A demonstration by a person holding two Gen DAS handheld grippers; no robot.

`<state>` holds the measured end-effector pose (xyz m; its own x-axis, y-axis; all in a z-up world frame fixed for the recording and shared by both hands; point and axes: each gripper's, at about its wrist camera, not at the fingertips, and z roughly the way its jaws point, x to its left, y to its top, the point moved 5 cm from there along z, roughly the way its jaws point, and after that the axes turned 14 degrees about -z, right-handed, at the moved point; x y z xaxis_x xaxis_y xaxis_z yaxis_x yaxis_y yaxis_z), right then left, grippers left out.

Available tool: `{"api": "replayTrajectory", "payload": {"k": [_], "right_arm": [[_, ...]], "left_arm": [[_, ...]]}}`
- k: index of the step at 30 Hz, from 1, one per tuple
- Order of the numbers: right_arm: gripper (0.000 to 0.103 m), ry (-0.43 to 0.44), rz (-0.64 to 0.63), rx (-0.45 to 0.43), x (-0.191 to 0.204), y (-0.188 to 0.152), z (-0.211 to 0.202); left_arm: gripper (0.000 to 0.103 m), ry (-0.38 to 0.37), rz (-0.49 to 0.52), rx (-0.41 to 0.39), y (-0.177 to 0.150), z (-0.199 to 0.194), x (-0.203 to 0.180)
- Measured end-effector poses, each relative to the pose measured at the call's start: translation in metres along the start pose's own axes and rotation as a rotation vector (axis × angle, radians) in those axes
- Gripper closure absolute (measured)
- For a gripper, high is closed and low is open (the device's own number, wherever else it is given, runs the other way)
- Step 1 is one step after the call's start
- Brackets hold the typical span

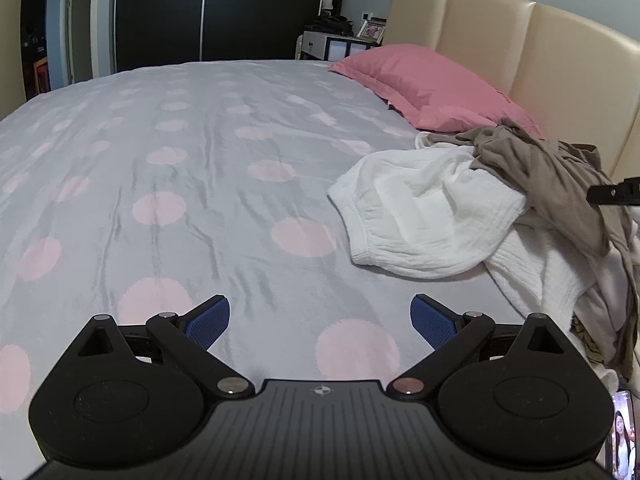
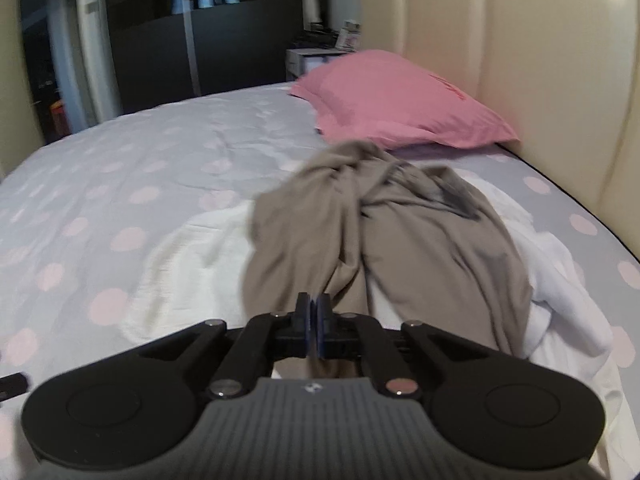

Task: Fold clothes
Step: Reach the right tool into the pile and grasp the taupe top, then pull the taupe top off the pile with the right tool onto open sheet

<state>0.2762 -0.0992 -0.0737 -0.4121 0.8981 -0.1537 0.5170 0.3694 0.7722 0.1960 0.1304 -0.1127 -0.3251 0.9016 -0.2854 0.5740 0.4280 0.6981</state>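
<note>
A taupe garment (image 2: 400, 236) lies crumpled on top of white clothes (image 2: 192, 252) on the bed. My right gripper (image 2: 313, 312) is shut on the near edge of the taupe garment, which stretches away from its fingers. In the left wrist view the taupe garment (image 1: 536, 168) drapes over a white garment (image 1: 420, 216) at the right, and the right gripper's finger (image 1: 614, 193) pokes in from the right edge. My left gripper (image 1: 320, 320) is open and empty, low over the bedspread, left of the pile.
The bed has a grey spread with pink dots (image 1: 180, 160). A pink pillow (image 1: 424, 84) lies against the cream headboard (image 1: 520, 52). A nightstand (image 1: 336, 42) and dark wardrobe (image 1: 208, 12) stand beyond. A phone screen (image 1: 622, 436) shows at the lower right.
</note>
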Motion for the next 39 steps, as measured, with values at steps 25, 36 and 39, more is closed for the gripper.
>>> {"api": "replayTrajectory", "payload": {"k": [25,36,39], "right_arm": [[0.033,-0.09,-0.084,0.034,-0.001,-0.026,0.002],[0.096,-0.031,-0.049,0.03,0.002,-0.011,0.015],[0.096,0.063,-0.081,0.005,0.019,-0.001,-0.001]], "left_arm": [[0.004,0.054,0.139,0.014,-0.013,0.001,-0.012],[0.004,0.039,0.167,0.033,-0.018,0.008,-0.014],[0.004,0.037,0.159,0.023,-0.017,0.003,-0.013]]}}
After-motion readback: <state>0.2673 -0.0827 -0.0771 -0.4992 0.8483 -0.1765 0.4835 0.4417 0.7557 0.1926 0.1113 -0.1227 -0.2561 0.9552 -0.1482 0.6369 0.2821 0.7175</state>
